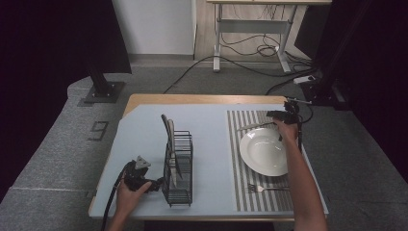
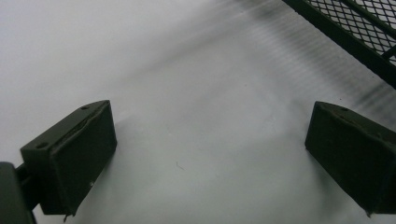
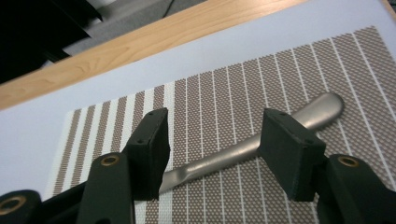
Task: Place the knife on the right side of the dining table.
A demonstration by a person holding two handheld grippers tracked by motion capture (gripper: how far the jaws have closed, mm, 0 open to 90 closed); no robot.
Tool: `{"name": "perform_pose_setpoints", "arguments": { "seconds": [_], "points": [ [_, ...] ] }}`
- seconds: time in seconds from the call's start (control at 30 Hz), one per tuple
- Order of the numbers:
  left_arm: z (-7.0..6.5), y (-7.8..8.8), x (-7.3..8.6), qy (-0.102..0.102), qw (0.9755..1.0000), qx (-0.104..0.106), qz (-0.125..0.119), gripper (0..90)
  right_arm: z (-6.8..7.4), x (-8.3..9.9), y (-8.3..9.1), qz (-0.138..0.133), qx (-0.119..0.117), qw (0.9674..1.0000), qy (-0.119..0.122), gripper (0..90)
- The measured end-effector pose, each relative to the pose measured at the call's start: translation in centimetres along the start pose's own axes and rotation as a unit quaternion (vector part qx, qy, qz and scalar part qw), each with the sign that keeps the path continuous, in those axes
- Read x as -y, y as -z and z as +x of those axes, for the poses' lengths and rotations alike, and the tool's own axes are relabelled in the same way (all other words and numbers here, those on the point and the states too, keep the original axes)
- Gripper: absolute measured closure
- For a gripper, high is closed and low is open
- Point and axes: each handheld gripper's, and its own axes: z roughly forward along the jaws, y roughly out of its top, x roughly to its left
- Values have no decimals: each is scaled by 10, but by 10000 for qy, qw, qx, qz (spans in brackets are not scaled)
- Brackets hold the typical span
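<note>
Right gripper [image 3: 212,149] spread above a knife [image 3: 261,142] on the striped placemat [image 3: 224,93], not pinching it.
Knife lies flat at the far edge of the mat, just beyond the white plate [image 1: 264,151]. Fork [image 1: 264,188] near side of plate. Left gripper [image 2: 210,158], jaws wide apart with nothing between, sits low over the table [image 2: 163,70] at near left, beside the black wire rack [image 1: 178,168].

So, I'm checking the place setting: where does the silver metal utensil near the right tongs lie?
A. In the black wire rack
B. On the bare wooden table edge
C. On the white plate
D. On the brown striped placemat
D: in the right gripper view the silver metal utensil lies flat on the brown striped placemat, with the open right tongs above it, their jaws not pressing on it.
</note>
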Motion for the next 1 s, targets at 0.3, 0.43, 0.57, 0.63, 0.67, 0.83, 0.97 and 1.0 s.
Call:
{"name": "perform_pose_setpoints", "arguments": {
  "seconds": [0.3,0.43,0.57,0.63,0.67,0.83,0.97,1.0],
  "points": [
    [0,0,0,-1,10000,0,1,13,22,-4,-25,473,218,9978,408,425],
    [0,0,0,-1,10000,1,1,13,24,-2,-34,586,405,9961,514,432],
    [0,0,0,-1,10000,1,1,13,23,-4,-36,611,491,9956,520,438],
    [0,0,0,-1,10000,0,1,13,23,-4,-36,590,517,9957,496,441],
    [0,0,0,-2,10000,1,1,13,22,-4,-36,568,515,9961,448,442],
    [0,0,0,-1,10000,0,1,13,21,-3,-35,576,641,9952,462,436],
    [0,0,0,0,10000,1,2,13,16,-2,-34,536,569,9964,316,436],
    [0,0,0,1,10000,1,1,13,16,-2,-34,525,555,9966,305,437]
  ]
}}
